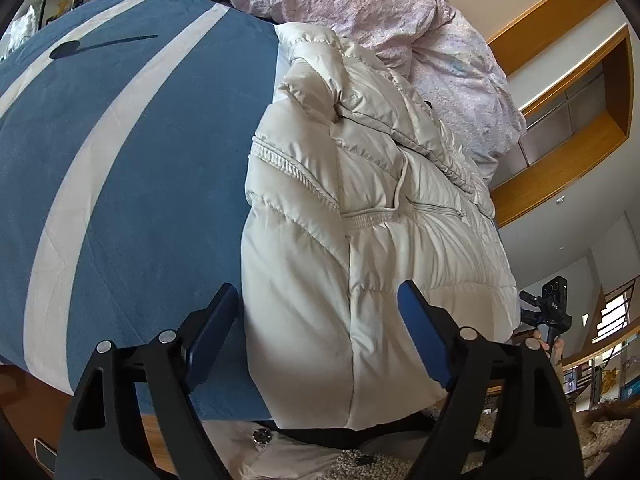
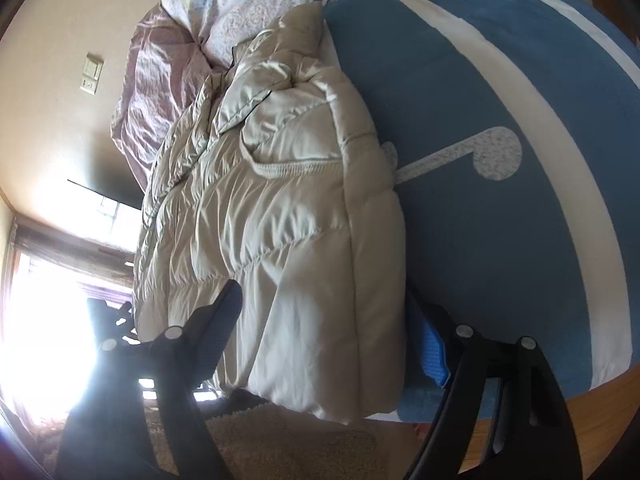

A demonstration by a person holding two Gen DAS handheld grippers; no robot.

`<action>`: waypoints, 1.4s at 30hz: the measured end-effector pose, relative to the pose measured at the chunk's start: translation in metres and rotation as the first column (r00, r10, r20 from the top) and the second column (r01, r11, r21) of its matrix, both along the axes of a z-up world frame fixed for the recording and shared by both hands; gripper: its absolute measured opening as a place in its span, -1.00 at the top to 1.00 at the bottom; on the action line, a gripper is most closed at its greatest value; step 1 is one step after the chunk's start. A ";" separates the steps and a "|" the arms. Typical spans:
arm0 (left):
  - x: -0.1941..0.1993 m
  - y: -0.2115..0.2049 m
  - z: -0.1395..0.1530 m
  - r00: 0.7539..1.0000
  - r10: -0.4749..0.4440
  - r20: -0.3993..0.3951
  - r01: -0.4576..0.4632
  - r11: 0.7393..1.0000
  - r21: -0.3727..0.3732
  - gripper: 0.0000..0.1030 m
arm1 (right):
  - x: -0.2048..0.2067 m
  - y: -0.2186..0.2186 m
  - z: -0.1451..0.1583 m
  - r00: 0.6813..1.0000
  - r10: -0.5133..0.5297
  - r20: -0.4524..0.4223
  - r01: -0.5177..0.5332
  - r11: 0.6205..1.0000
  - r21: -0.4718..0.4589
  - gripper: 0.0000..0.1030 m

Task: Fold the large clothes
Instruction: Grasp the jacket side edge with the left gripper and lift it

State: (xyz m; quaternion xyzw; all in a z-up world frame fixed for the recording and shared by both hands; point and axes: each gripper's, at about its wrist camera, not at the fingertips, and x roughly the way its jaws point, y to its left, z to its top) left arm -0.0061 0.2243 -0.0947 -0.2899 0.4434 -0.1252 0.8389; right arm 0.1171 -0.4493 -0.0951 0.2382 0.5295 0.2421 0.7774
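Both grippers hang at the bed's near edge, jaws spread and pinching nothing: the left gripper (image 1: pixel 318 312) straddles the hem of the cream puffer jacket (image 1: pixel 360 200), the right gripper (image 2: pixel 320 320) likewise. Sleeves look already folded in, leaving a long narrow bundle on the blue bedspread (image 1: pixel 140 140); folding it crosswise apparently remains. Beyond lies a crumpled pink duvet (image 1: pixel 380 8).

A crumpled lilac duvet (image 1: pixel 360 4) lies on the blue bedcover (image 1: pixel 140 140), perhaps overlapping it.
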 end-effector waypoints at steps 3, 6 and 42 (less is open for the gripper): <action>-0.006 -0.005 -0.001 1.000 -0.006 0.011 0.006 1.000 -0.011 -0.50 | -0.007 0.002 -0.001 1.000 0.026 -0.002 -0.026 1.000 0.004 -0.39; -0.013 -0.009 -0.003 1.000 -0.019 0.008 0.019 0.999 -0.047 -0.40 | -0.014 0.007 -0.001 0.998 0.056 0.008 -0.056 0.998 0.003 -0.28; 0.054 -0.003 0.137 0.896 0.169 0.410 -0.157 0.986 -0.062 0.75 | 0.029 0.057 0.154 0.810 -0.154 0.566 0.190 0.982 -0.005 0.68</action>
